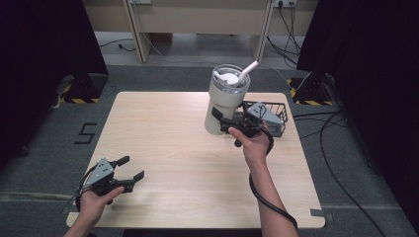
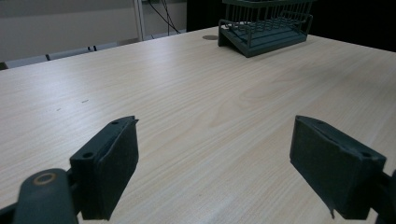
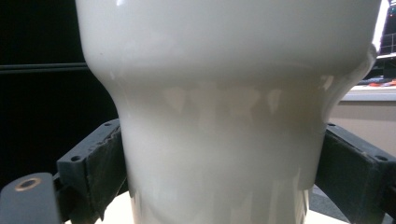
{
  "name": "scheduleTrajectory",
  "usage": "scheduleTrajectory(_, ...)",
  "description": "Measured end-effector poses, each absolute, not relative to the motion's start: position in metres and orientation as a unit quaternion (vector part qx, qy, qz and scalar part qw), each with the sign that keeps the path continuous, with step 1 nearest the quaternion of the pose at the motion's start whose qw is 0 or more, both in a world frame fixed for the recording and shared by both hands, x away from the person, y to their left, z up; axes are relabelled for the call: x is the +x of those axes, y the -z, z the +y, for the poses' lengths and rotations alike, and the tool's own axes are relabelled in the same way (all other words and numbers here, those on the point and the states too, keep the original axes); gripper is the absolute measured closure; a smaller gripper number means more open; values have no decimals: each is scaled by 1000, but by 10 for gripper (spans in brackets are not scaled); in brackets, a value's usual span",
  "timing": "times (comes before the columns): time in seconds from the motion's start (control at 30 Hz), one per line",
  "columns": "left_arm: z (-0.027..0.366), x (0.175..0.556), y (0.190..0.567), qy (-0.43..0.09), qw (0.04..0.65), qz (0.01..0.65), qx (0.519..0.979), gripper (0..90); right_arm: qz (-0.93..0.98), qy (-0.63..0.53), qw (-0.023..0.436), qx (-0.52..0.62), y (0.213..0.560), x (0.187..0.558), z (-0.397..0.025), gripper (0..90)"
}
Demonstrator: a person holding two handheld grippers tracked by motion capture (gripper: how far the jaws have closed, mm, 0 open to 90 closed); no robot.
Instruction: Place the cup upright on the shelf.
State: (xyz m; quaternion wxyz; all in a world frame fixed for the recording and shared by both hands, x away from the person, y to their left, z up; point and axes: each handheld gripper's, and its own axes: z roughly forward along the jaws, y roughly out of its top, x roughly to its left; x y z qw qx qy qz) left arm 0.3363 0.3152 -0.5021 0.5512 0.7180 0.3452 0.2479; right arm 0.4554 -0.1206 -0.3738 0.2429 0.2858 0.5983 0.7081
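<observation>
A cream tumbler [image 1: 225,101] with a clear lid and a white straw [image 1: 248,69] is held up above the table's far right part, slightly tilted. My right gripper [image 1: 228,122] is shut on its narrow lower body; in the right gripper view the tumbler [image 3: 224,116] sits between both pads [image 3: 105,163]. My left gripper [image 1: 131,168] rests open near the table's front left corner, with nothing between its pads [image 2: 112,168], above bare wood.
A dark wire basket [image 1: 274,116] stands at the table's far right edge, just behind my right hand; it also shows far off in the left gripper view, basket [image 2: 266,28]. The wooden table [image 1: 173,148] spreads between the two grippers. Cables lie on the floor at right.
</observation>
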Motion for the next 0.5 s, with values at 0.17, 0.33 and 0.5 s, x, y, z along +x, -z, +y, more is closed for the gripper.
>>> scheduleTrajectory(0.17, 315, 336, 502, -248, 551, 345, 718, 151, 592, -707, 251, 294, 371, 457, -131, 112)
scheduleTrajectory(0.33, 314, 337, 503, -248, 551, 345, 718, 151, 590, -704, 261, 296, 369, 458, -138, 112)
scheduleTrajectory(0.5, 314, 336, 503, -248, 551, 346, 718, 151, 586, -702, 265, 305, 368, 459, -146, 112)
